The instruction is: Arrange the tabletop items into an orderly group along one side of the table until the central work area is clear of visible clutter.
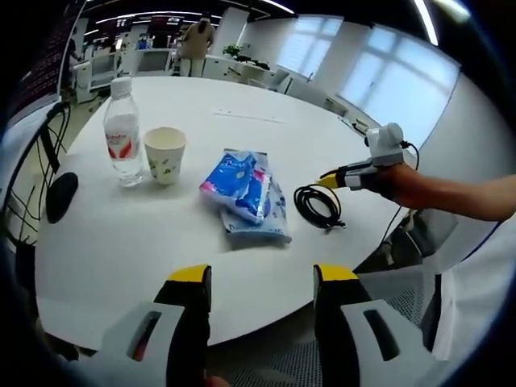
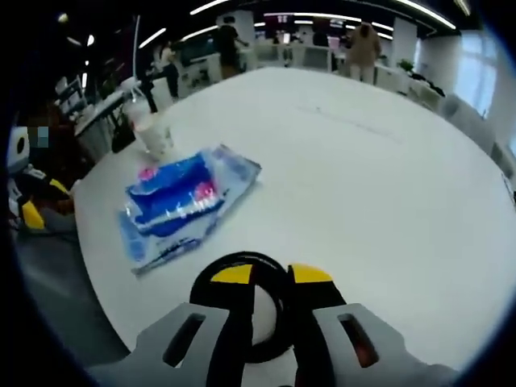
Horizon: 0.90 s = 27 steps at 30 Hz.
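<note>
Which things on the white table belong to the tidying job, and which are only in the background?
Job items: water bottle, paper cup, blue tissue packs, black coiled cable, dark oval object at the table edge.

Background: desks and monitors, standing person, windows.

Past the blue plastic tissue packs [image 1: 245, 193] the round white table [image 1: 242, 105] lies bare. A coiled black cable [image 1: 318, 205] lies just beside them; a paper cup [image 1: 164, 155] and clear water bottle [image 1: 122, 133] stand on the other side.
</note>
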Each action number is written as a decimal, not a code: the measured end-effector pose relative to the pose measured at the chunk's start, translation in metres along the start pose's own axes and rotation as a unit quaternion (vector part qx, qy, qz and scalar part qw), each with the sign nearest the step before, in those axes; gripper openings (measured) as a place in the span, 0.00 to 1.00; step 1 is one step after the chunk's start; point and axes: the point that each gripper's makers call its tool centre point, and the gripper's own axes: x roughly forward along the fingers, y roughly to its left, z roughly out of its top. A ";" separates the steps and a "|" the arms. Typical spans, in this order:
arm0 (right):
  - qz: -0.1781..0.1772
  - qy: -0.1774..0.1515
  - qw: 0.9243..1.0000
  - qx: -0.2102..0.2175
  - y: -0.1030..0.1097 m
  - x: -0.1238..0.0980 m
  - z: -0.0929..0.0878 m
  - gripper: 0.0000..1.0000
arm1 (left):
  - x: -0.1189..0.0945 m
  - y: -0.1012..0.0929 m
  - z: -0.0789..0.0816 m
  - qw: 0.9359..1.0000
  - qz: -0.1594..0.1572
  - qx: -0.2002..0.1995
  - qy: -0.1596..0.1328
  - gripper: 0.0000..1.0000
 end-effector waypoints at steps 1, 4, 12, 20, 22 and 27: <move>0.005 -0.001 1.000 -0.001 0.002 0.004 0.002 0.13 | -0.001 0.001 0.000 1.000 0.001 -0.002 -0.001 0.50; 0.015 -0.003 1.000 -0.004 0.010 0.009 0.010 0.13 | -0.001 0.002 -0.001 1.000 0.003 -0.003 -0.002 0.50; 0.054 -0.007 0.998 -0.012 0.033 0.032 0.030 0.13 | -0.001 0.002 -0.004 1.000 0.005 -0.004 0.000 0.50; 0.084 -0.009 0.996 0.005 0.051 0.055 0.048 0.13 | -0.003 0.004 0.000 1.000 0.010 -0.008 -0.005 0.49; 0.087 -0.010 0.996 0.005 0.055 0.059 0.052 0.13 | -0.003 0.005 0.001 1.000 0.010 -0.008 -0.006 0.49; 0.093 -0.011 0.996 0.013 0.059 0.069 0.060 0.11 | -0.004 0.007 0.000 1.000 0.014 -0.011 -0.007 0.49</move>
